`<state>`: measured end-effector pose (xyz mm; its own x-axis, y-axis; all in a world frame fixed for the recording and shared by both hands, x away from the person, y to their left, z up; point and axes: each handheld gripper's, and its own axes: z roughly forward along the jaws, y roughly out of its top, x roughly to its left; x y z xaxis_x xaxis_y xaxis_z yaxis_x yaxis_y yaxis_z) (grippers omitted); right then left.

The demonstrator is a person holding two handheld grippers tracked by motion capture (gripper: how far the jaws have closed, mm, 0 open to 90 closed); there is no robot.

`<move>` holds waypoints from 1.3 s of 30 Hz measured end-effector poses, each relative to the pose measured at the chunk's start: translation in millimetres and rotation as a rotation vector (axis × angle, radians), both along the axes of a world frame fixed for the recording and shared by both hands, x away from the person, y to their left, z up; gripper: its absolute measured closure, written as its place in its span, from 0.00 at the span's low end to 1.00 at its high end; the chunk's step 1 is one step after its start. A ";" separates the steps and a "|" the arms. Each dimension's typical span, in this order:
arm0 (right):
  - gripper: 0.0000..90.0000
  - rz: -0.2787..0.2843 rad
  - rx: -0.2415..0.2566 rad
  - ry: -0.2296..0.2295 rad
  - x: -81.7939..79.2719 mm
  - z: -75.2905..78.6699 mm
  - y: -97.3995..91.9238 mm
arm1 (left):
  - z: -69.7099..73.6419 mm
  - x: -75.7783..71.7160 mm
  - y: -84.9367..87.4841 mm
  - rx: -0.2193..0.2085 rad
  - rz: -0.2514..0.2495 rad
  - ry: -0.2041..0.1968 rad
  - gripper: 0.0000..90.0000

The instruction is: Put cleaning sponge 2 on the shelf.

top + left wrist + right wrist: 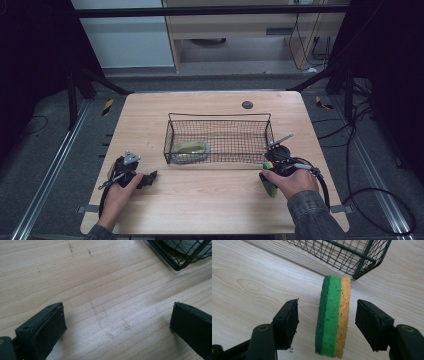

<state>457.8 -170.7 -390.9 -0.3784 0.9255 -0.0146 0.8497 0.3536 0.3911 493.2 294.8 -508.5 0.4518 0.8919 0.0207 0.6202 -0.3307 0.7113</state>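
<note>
Sponge [333, 317]: stands on edge on table [210, 205], near basket [220, 136] corner, long axis running away from right gripper [327, 321]; jaws apart either side, not touching. L gripper [117, 322]: released, empty.

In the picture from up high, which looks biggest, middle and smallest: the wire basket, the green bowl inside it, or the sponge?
1. Wire basket, by far the largest.
2. Green bowl, sitting inside the basket.
3. Sponge, smallest, though the right hand hides part of it, so bowl versus sponge is less sure.
</note>
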 end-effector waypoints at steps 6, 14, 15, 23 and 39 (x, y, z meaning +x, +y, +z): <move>0.37 0.001 -0.023 0.022 3.4 -11.2 0.9 | 0.1 0.1 0.1 0.001 -0.001 -0.001 0.00; 0.46 0.004 -0.026 0.047 9.0 -16.5 -0.3 | 0.0 0.4 0.1 0.001 -0.002 -0.001 0.00; 0.46 0.007 -0.027 0.049 9.5 -16.8 -0.3 | 0.0 0.4 0.0 0.001 -0.001 -0.001 0.00; 0.52 0.010 -0.034 0.063 9.9 -19.7 -0.2 | -0.1 0.4 -0.1 -0.001 -0.001 -0.001 0.00; 0.71 -0.010 0.001 0.001 3.2 -0.4 -22.3 | -0.1 0.4 -0.1 -0.001 0.000 -0.001 0.00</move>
<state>461.0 -193.0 -391.3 -0.3695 0.9291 -0.0137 0.8534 0.3451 0.3907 493.6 294.8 -508.6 0.4523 0.8917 0.0201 0.6193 -0.3302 0.7124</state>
